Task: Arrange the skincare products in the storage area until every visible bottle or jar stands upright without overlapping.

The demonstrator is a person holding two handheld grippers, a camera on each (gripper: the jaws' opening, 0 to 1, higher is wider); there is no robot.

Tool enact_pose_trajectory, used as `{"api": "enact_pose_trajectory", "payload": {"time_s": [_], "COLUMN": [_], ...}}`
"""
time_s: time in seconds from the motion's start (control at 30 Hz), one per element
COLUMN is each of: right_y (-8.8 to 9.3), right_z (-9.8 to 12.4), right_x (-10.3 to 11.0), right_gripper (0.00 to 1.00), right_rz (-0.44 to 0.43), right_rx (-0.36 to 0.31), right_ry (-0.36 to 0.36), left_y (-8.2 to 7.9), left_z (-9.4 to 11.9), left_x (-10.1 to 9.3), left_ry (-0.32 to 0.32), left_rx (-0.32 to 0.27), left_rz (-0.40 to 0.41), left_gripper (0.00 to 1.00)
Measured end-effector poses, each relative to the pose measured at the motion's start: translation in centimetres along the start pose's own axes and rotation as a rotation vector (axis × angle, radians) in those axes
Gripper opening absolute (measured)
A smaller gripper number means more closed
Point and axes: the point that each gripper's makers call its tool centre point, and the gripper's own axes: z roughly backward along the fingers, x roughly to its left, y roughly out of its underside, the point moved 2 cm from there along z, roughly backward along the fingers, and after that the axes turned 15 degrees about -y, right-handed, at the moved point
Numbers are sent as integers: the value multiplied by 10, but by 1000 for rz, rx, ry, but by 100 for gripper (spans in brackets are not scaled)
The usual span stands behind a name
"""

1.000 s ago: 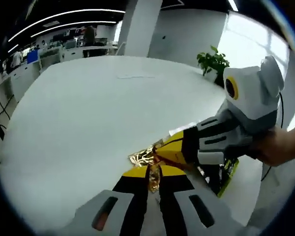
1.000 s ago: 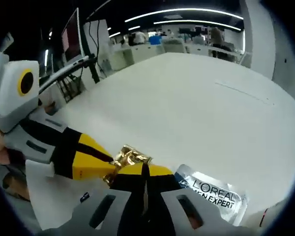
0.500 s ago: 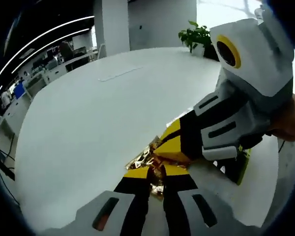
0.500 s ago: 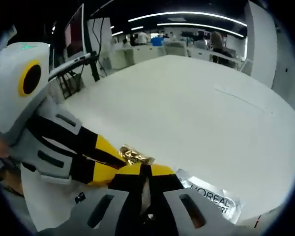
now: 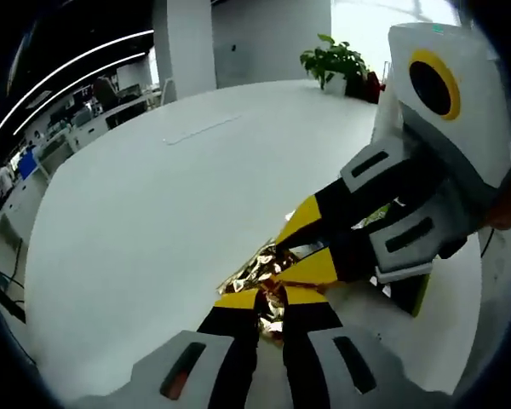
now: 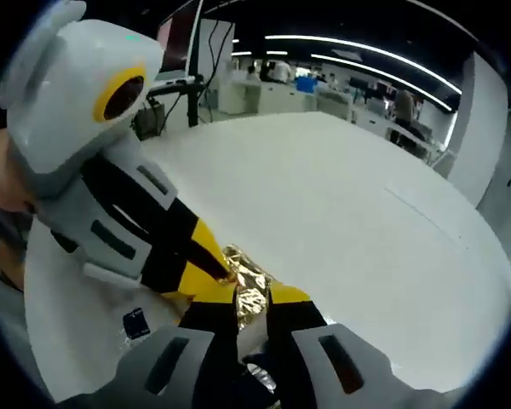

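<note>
You kept both the left gripper [image 5: 268, 300] and right gripper [image 6: 252, 300] clenched on the gold foil packet [image 5: 257, 274], hiding the silver sachet seen earlier.

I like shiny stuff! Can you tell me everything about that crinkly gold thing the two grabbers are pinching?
The gold foil packet is small, shiny and heavily crumpled, like metallic wrapping, with bright gold creases and darker amber folds. It sits low over the white table, pinched from two sides: the left gripper clamps one end and the right gripper the other, their yellow-and-black tips nearly meeting. Whether it touches the table cannot be told. No print is readable on it.
</note>
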Motion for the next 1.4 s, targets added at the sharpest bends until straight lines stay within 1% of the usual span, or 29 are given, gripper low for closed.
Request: {"api": "enact_pose_trajectory", "payload": {"time_s": [0.1, 0.2, 0.27, 0.4, 0.53, 0.67, 0.77, 0.9, 0.93, 1.0, 1.07, 1.23, 1.3, 1.4], "right_y": [-2, -3, -2, -1, -1, -4, -9, -12, -13, -13, -12, -8, -8, -6], "right_z": [0, 0, 0, 0, -1, 1, 11, 18, 23, 31, 37, 53, 60, 70], "right_x": [1, 1, 0, -1, -1, -1, 2, 4, 5, 8, 10, 17, 22, 30], "right_gripper": [9, 8, 8, 8, 9, 13, 15, 18, 18, 19, 22, 27, 31, 36], "right_rz": [-31, -43, -71, -102, -117, -121, -120, -112, -109, -99, -99, -87, -83, -56], "right_rx": [-11, -3, -9, -16, -23, -33, -53, -70, -71, -72, -77, -86, -89, -96], "right_ry": [-12, -13, -15, -22, -29, -29, -26, -25, -23, -18, -17, -16, -18, -22], "left_y": [0, 0, 0, 0, -1, -2, -5, -7, -9, -11, -9, -5, -5, -6], "left_z": [0, 1, 1, 2, 4, 9, 14, 20, 23, 28, 30, 44, 50, 59], "left_x": [0, -1, 0, 0, 0, 2, 3, 1, -1, -4, -3, -5, -7, -7], "left_ry": [7, 13, 14, 14, 15, 11, 7, 0, -2, -4, -5, -17, -21, -32], "left_rx": [0, -1, 0, 9, 6, 6, -2, -4, -5, -4, -3, 5, 9, 3], "left_rz": [-1, 2, 6, 16, 17, 17, 26, 32, 31, 29, 37, 68, 73, 89], "left_gripper": [13, 13, 13, 18, 18, 18, 20, 21, 22, 23, 24, 30, 31, 36]}}
